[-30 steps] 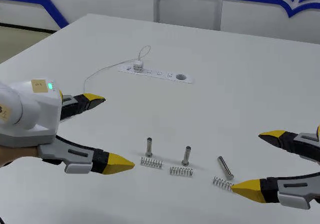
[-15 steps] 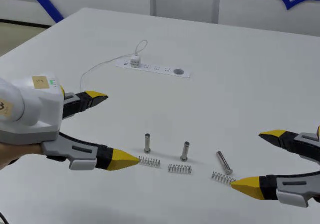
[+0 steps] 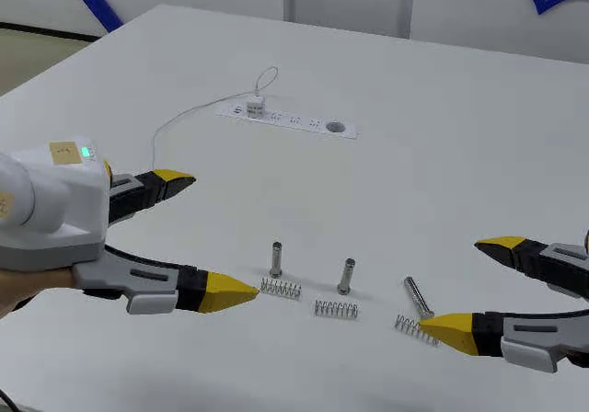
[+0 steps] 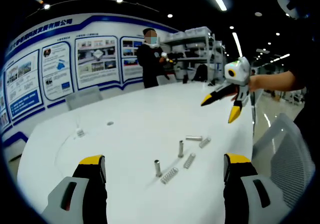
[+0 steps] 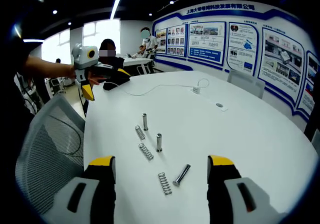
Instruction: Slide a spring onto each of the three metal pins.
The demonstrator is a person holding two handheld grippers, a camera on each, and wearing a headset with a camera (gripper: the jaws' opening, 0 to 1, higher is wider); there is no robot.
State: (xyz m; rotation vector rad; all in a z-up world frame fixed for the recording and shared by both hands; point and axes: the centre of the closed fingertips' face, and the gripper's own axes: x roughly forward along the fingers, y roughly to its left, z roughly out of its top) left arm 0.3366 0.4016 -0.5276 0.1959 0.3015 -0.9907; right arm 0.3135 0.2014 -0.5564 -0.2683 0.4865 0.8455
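Three metal pins sit on the white table between the tools: the left pin and middle pin stand upright, the right pin lies flat. Just in front of each lies a spring: left spring, middle spring, right spring, none threaded yet. Left gripper has its jaws spread wide and empty, its lower tip just beside the left spring; right gripper is likewise spread and empty, lower tip near the right spring. I judge the springs light, thin-wired and squashy, likely to roll or flick away if squeezed hard, so pinch gently across the coils near one end, leaving the other end's bore free. The pins look stiff, smooth and easily toppled
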